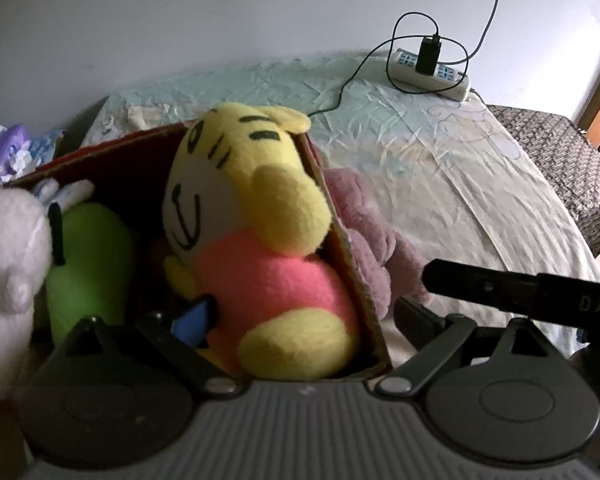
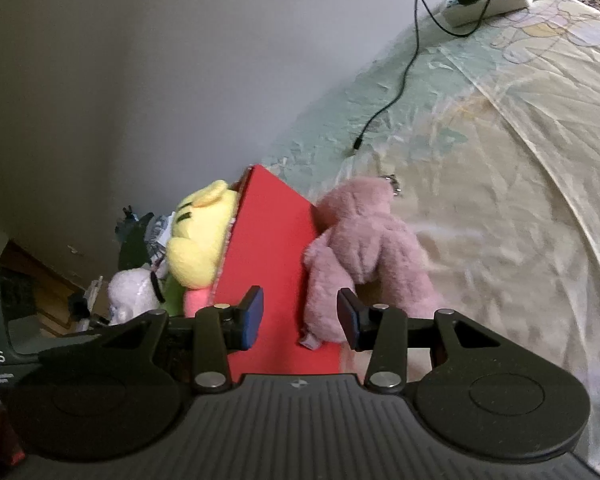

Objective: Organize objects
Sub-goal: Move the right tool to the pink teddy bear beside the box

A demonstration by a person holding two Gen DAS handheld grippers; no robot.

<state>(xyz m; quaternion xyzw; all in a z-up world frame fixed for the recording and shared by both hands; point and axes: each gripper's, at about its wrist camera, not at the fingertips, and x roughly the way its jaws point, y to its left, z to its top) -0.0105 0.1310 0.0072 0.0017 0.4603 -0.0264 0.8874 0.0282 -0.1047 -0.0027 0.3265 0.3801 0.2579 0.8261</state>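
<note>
Pink plush (image 2: 360,240) (limp) against red box (image 2: 272,248)

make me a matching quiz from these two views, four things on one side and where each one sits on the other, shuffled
Things
1. yellow plush
2. mauve plush
3. power strip
4. green plush

Places
A. on the bed, far end near the wall
B. outside the red box, against its side
C. inside the box, head poking above the rim
D. inside the box, left of the yellow one in the left wrist view

Pairs: 1-C, 2-B, 3-A, 4-D
</note>
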